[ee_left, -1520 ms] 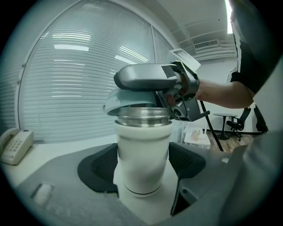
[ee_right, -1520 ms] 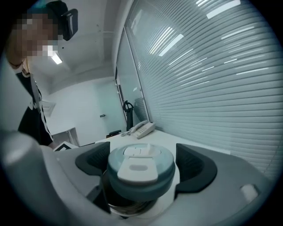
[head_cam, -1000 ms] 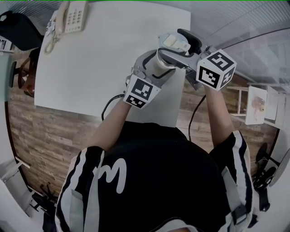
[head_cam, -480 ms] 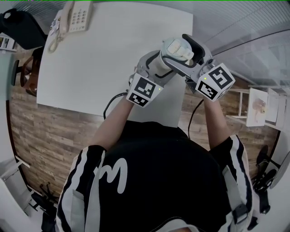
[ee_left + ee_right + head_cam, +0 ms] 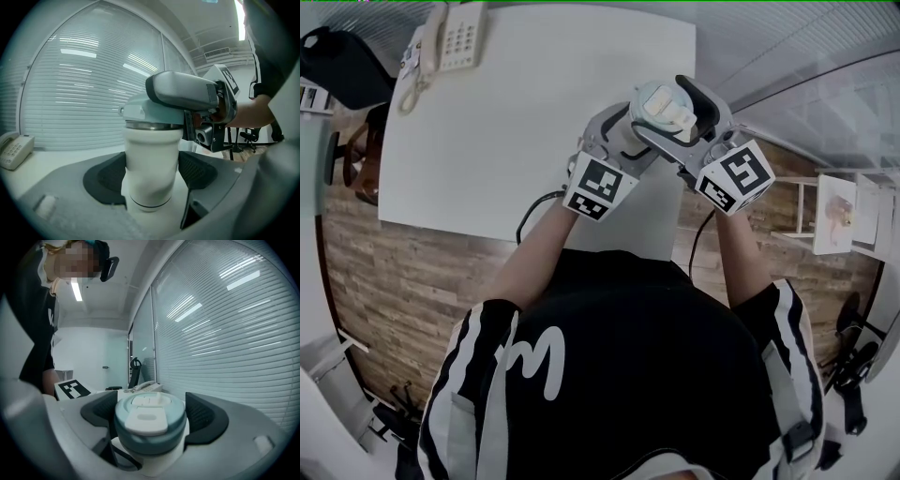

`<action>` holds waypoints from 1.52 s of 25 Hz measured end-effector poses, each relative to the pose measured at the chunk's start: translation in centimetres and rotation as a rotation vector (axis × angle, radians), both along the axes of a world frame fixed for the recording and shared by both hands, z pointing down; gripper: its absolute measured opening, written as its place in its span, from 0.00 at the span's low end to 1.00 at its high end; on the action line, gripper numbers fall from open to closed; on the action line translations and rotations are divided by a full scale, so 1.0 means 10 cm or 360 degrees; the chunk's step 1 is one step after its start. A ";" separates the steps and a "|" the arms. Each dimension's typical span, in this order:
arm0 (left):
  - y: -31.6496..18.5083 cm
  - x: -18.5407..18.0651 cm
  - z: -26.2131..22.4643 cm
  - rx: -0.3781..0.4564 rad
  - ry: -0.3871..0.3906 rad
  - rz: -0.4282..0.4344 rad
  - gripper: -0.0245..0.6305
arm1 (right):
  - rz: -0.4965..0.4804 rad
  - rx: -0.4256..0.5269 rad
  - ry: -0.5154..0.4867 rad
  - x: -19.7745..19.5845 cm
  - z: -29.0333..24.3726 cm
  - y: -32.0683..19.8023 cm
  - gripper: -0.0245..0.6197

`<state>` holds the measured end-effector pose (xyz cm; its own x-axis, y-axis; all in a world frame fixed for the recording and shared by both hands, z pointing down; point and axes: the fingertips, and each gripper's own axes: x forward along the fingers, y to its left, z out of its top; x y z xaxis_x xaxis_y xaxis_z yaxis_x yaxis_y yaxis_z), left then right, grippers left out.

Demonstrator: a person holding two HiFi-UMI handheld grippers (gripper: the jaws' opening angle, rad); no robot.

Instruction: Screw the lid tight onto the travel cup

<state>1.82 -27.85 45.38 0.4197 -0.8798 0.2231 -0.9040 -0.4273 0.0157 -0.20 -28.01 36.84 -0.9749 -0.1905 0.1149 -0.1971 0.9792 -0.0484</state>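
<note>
Above the near right corner of the white table (image 5: 516, 112), I held the travel cup (image 5: 151, 159) up between both tools. My left gripper (image 5: 623, 141) was clamped on the white body, its pads (image 5: 108, 173) pressed to either side low down. My right gripper (image 5: 675, 112) was closed round the blue-grey lid (image 5: 149, 420), a pad on each flank, with the flip tab (image 5: 146, 419) facing my camera. The lid looked level, but a band of bare steel (image 5: 152, 125) showed beneath it, so I judged the thread was not yet home. The worst risk was a slip. The body was smooth and rounded, and if the lid bit hard the cup could spin inside my left pads instead of the lid turning on it. The lid's flanks were just as slick, so my right pads might skate round and tighten nothing. Because the cup appeared to hang in the air near the table's edge, any loosening of the left grip could drop it onto the table or past it to the floor. Leaning the right tool while rolling it could also cock the lid and jam the thread. The two tools sat crowded together, so a long roll might knock one against the other.
</note>
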 end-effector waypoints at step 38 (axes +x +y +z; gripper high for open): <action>0.03 0.01 -0.01 0.0016 0.0024 0.0143 0.56 | 0.0611 -0.0054 0.0015 0.08 -0.05 -0.05 0.77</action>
<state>1.94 -27.58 45.28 0.5002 -0.8408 0.2073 -0.8618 -0.5067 0.0242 0.56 -28.48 36.32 -0.8324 -0.5372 0.1360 -0.5494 0.8321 -0.0758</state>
